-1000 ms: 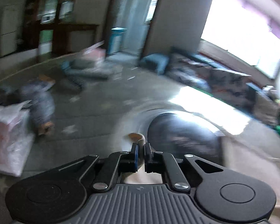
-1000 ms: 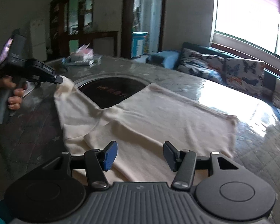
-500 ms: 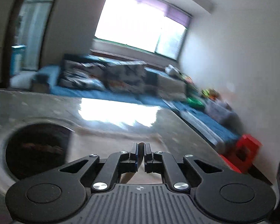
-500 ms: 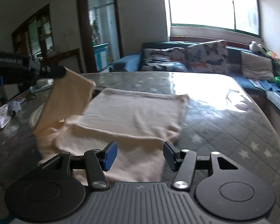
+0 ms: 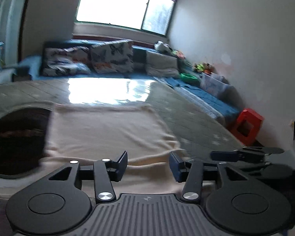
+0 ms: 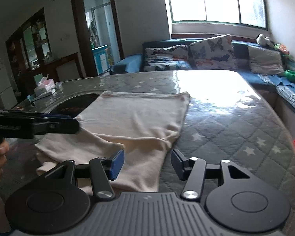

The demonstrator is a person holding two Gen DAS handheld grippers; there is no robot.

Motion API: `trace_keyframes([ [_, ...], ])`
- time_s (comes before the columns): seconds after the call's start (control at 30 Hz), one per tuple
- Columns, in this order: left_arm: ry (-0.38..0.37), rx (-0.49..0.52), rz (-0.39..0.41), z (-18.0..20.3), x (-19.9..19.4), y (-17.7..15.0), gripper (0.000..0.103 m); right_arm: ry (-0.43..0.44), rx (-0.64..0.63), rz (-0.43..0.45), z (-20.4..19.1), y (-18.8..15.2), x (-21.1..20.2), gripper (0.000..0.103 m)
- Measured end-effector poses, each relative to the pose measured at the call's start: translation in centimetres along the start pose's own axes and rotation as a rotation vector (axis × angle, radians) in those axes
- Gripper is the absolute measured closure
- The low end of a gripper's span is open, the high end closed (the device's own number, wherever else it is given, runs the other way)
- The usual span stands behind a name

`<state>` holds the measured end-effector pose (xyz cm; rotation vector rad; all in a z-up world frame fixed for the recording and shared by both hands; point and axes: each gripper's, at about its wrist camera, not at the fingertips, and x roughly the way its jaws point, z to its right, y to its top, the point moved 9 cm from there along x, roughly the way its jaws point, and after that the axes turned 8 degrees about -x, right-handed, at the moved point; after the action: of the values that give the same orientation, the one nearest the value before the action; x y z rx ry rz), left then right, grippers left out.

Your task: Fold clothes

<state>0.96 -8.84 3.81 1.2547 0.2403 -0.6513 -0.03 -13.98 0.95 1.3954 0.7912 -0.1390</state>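
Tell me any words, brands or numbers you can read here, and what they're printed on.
Raised lettering on the side of the left tool, at the left edge of the right view: too blurred to read.
Small emblem, no letters, on each tool's ribbed base.
Boxes on the table: print too small to read.

A home living room: cushioned blue sofa (image 6: 206, 59) under a window (image 6: 216, 2), quilted table (image 6: 236, 118), glass-fronted cabinet (image 6: 33, 39).

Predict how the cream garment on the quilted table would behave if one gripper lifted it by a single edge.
The cream garment would probably droop rather than hold its shape: it already lies in soft folds and wrinkles. It looks thin, so likely light. On the glossy table cover it may slide along when pushed instead of staying put.
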Motion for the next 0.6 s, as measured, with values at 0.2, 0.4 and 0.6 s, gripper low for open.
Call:
trace_keyframes([
  [0.2,0.175,-0.039,0.027,-7.6,-2.9,-0.9,0.04,0.094,0.0,-0.054,-2.7,0.2,2.7,0.065],
  [0.4,0.289,-0.067,-0.005,-12.1,-4.4,-3.5,0.038,0.097,0.009,-0.115,-3.7,-0.2,5.4,0.075],
  [0.6,0.29,-0.058,-0.027,-12.6,-4.2,-4.9,0.036,0.071,-0.032,-0.124,-4.4,0.0,5.9,0.099],
])
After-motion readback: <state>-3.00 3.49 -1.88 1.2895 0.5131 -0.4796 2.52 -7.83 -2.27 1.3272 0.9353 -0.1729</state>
